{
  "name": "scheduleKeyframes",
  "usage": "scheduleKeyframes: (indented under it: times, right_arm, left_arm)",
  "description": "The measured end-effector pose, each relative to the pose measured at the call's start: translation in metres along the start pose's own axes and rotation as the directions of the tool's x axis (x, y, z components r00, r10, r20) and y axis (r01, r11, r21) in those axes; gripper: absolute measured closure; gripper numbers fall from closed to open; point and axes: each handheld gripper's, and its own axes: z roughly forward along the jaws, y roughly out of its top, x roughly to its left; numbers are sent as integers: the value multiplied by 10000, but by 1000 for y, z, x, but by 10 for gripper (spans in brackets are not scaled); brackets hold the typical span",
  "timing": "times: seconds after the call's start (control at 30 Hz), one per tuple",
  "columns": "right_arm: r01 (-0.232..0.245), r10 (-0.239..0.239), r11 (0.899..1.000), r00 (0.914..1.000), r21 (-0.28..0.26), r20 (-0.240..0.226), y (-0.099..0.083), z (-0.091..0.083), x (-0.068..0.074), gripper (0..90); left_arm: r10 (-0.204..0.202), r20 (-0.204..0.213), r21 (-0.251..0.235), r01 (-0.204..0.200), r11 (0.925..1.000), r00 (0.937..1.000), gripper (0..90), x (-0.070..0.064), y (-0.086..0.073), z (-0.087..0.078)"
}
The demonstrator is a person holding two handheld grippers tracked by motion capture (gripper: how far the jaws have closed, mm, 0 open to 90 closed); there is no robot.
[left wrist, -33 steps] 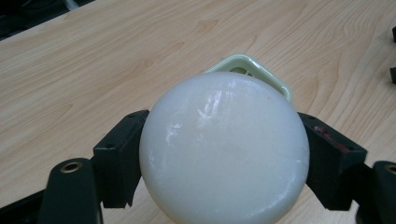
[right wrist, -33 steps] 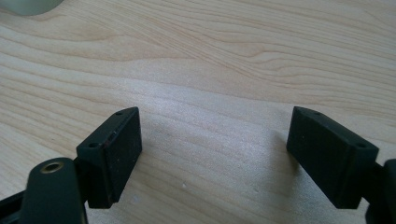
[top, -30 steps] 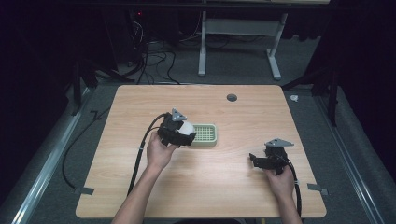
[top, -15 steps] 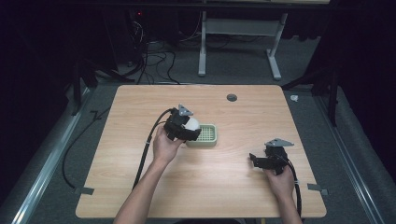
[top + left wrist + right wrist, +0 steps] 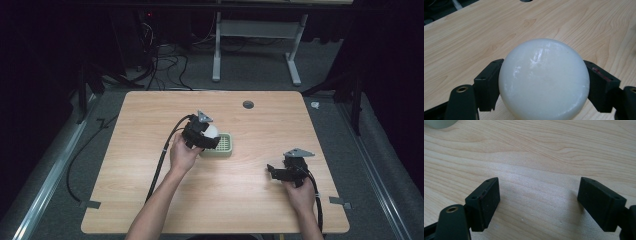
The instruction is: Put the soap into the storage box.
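We have the white ball (image 5: 544, 80) clamped in our left gripper (image 5: 204, 136) at frame centre, just beside the green tray (image 5: 223, 146); setting it down remains. Our right gripper (image 5: 546, 202) idles wide open, empty.

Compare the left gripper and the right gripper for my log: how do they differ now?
The left gripper is shut on a white ball; the right gripper is open with nothing between its jaws. The left one is beside the green tray mid-table; the right one is off toward the table's right side. Both are black and hand-held.
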Motion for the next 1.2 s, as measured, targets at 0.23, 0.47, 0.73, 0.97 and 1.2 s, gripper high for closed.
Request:
scheduleKeyframes:
  times: [0.23, 0.47, 0.73, 0.97, 1.2]
  right_arm:
    - [20, -20, 10000, 10000, 13, 22, 0, 0, 0, 190]
    - [-3, 3, 10000, 10000, 14, 28, 0, 0, 0, 190]
    - [-16, 16, 10000, 10000, 28, 36, 0, 0, 0, 190]
    - [9, -10, 10000, 10000, 49, 50, 0, 0, 1, 190]
    - [-13, 13, 10000, 10000, 30, 51, 0, 0, 1, 190]
  left_arm:
    - [27, -32, 168, -27, 9999, 10000, 247, -1, -1, 11]
    - [-70, -101, 352, 73, 9994, 9999, 247, -1, -4, 25]
    - [-214, -250, 686, 230, 9974, 9995, 247, -1, -9, 42]
    - [-397, -369, 761, 424, 9962, 9985, 247, 1, -12, 51]
    - [-293, -525, 928, 341, 9951, 9982, 247, 0, -14, 59]
